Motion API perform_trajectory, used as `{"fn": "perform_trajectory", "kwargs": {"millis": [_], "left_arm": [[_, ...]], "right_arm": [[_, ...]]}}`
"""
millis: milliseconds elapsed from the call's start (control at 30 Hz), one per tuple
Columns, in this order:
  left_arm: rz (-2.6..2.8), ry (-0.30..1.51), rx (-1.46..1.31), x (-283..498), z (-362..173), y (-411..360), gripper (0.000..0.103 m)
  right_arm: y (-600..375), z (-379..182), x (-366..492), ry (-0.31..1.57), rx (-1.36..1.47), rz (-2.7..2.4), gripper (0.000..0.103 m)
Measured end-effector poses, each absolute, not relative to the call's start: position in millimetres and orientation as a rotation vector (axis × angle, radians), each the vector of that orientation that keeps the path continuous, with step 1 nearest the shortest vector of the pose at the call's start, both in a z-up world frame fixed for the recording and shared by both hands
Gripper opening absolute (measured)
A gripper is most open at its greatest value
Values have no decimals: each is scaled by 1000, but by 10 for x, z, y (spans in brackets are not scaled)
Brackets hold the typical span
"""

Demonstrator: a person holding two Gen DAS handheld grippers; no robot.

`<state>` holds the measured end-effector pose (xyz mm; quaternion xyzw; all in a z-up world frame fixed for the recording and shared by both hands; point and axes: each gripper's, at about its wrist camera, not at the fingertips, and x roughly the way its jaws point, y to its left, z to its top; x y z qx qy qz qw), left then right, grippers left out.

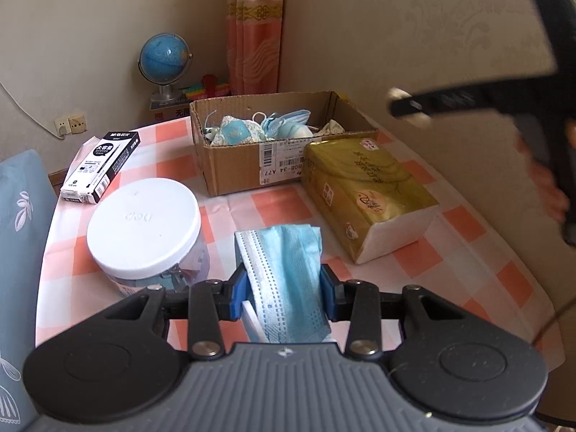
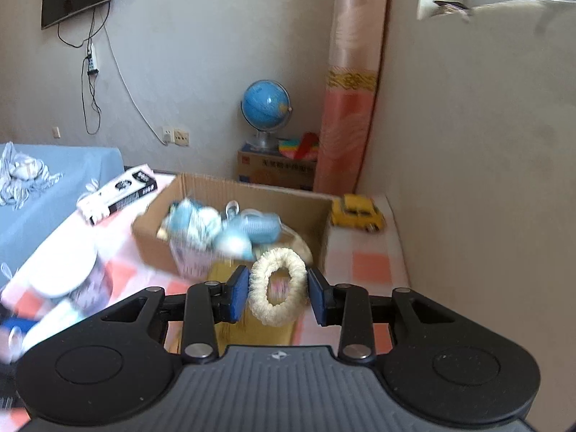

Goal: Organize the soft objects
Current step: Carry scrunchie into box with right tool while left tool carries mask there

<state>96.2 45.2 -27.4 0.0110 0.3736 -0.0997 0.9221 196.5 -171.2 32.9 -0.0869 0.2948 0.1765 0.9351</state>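
Left gripper (image 1: 284, 289) pinches a folded blue face mask (image 1: 284, 273) above the checked counter (image 1: 468, 252). Right gripper (image 2: 278, 293) clamps a cream scrunchie (image 2: 277, 285); cardboard box (image 1: 230, 165) of soft items at 12 o'clock

A folded blue face mask (image 1: 284, 280) hangs in front of the cardboard box (image 1: 234, 165); a cream fluffy hair ring (image 2: 278, 286) is also before it.

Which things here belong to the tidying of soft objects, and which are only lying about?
Belong to the job:
- blue face mask in the left gripper
- cream fluffy ring in the right gripper
- cardboard box holding soft items

Lying about:
- white-lidded jar
- tissue pack
- pen box
- globe
- yellow toy car
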Motion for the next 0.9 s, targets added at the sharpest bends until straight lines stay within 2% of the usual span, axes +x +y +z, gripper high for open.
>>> {"fn": "perform_trajectory", "kwargs": {"millis": [133, 233, 300, 367, 467, 900], "left_arm": [[-198, 760, 30, 1042, -232, 475, 39], [-194, 756, 42, 1118, -200, 477, 39], [-194, 751, 50, 1161, -176, 465, 39], [-196, 747, 56, 1210, -146, 461, 39], [-204, 744, 61, 1287, -89, 447, 39], [-229, 682, 97, 1991, 361, 328, 39]], "right_arm": [[-1570, 283, 2389, 618, -166, 378, 41], [-1493, 222, 2655, 628, -164, 380, 50], [-1477, 181, 2774, 630, -165, 378, 77], [-1514, 153, 2810, 616, -151, 369, 91], [-1623, 143, 2754, 605, -97, 382, 103], [-1776, 148, 2049, 621, -63, 332, 103]]}}
